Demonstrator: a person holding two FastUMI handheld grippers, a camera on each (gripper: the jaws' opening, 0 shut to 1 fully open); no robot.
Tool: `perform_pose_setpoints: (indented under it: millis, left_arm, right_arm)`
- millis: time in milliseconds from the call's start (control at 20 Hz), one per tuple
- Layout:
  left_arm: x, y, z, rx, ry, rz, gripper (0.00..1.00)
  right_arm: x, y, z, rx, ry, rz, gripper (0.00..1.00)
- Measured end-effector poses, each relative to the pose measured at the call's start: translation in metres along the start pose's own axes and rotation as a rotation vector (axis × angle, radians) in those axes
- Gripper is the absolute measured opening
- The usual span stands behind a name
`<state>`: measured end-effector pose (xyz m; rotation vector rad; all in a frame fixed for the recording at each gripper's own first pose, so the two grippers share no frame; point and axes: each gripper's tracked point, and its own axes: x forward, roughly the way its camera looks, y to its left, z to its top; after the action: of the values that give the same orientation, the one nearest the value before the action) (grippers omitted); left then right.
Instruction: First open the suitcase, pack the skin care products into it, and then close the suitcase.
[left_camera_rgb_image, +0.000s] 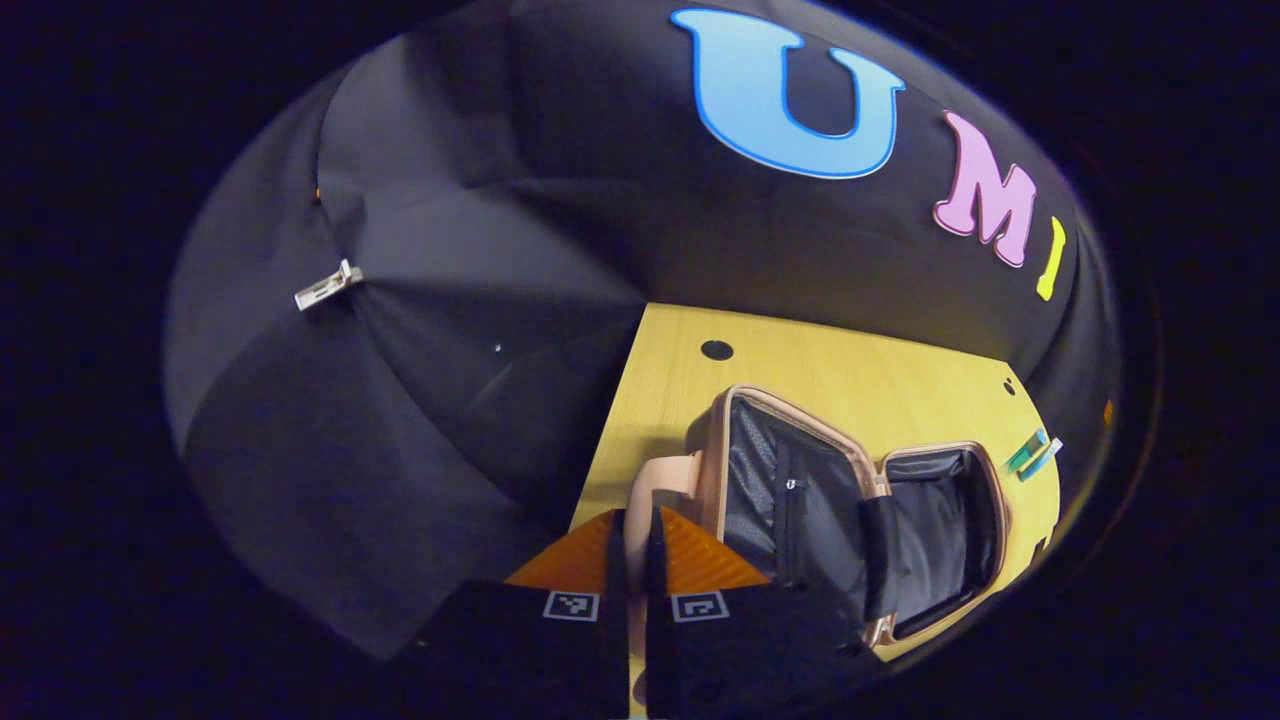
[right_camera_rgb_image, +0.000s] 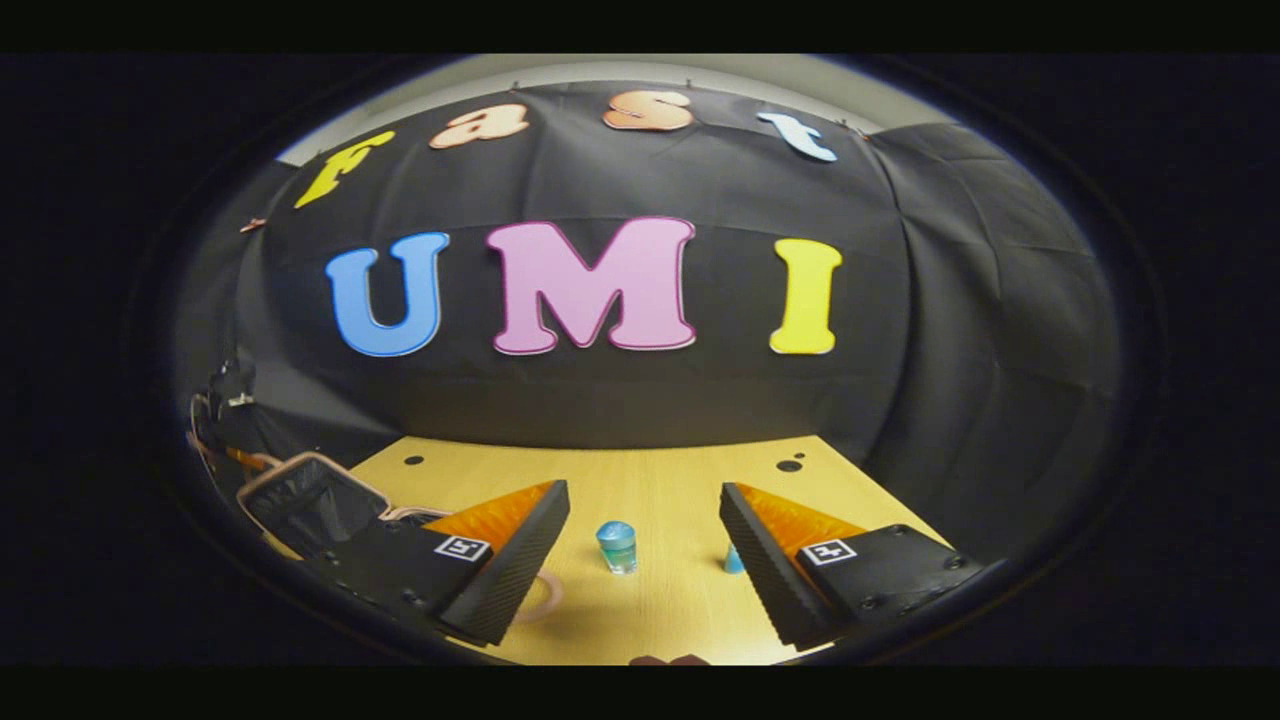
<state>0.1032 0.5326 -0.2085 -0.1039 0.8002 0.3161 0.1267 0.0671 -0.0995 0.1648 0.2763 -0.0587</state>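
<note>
fingers first: the right gripper (right_camera_rgb_image: 645, 545) stands with its jaws spread wide and nothing between them, aimed across the wooden table (right_camera_rgb_image: 660, 480). just past its fingertips, standing upright in the gap, is a small blue-capped jar (right_camera_rgb_image: 617, 546), and a little to the right of it, close against the inner edge of the right-hand finger, a smaller blue bottle (right_camera_rgb_image: 733, 559). neither is touched yet. off to the left of that view lies the suitcase (right_camera_rgb_image: 305, 495), lid thrown back, dark lining showing.

the left gripper (left_camera_rgb_image: 634, 540) has its jaws drawn almost together; a sliver of the case's pink shell shows between the fingers, but i cannot tell whether they actually pinch it. beyond its tips the suitcase (left_camera_rgb_image: 850, 500) lies fully open on the table, both halves apparently empty. farther off, near the table's far edge, lie what look like slim teal tubes (left_camera_rgb_image: 1032, 455).

so opening looks done and packing is the step in hand. the next move, i'd judge, calls for the right gripper to ease forward around the jar, close squarely on its sides without tipping it, then carry it left into the open case.
</note>
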Motion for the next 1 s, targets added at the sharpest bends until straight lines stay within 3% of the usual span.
perform_pose_setpoints:
  millis: [250,300,350,400,500,550,600,750,1000]
  left_arm:
    - [0.061,0.021,-0.062,-0.053,0.066,0.086,0.12]
    - [0.067,0.032,-0.068,-0.047,0.064,0.132,0.2]
    - [0.068,0.031,-0.072,-0.056,0.064,0.136,0.22]
    - [0.065,0.034,-0.063,-0.062,0.018,0.137,0.39]
    - [0.044,0.035,-0.039,-0.037,-0.083,0.168,0.62]
    - [0.03,0.025,-0.024,-0.013,-0.138,0.165,0.8]
    - [0.02,0.013,-0.013,0.003,-0.177,0.156,0.77]
    - [-0.02,-0.054,0.017,0.059,-0.29,0.085,0.96]
    - [-0.076,-0.228,0.029,0.091,-0.374,-0.191,0.95]
  right_arm:
    - [-0.016,-0.03,-0.008,0.022,0.017,-0.127,0.96]
    - [-0.019,-0.035,-0.008,0.01,0.017,-0.145,0.96]
    - [-0.02,-0.038,-0.011,-0.004,0.02,-0.157,0.96]
    - [-0.02,-0.042,-0.01,-0.013,0.017,-0.164,0.96]
    - [-0.019,-0.046,-0.013,-0.04,0.005,-0.16,0.96]
    - [-0.017,-0.046,-0.013,-0.05,0.0,-0.153,0.96]
    - [-0.015,-0.047,-0.013,-0.059,-0.006,-0.143,0.96]
    - [-0.003,-0.053,-0.017,-0.082,-0.012,-0.111,0.96]
    - [0.021,-0.068,-0.032,-0.095,0.007,-0.068,0.96]
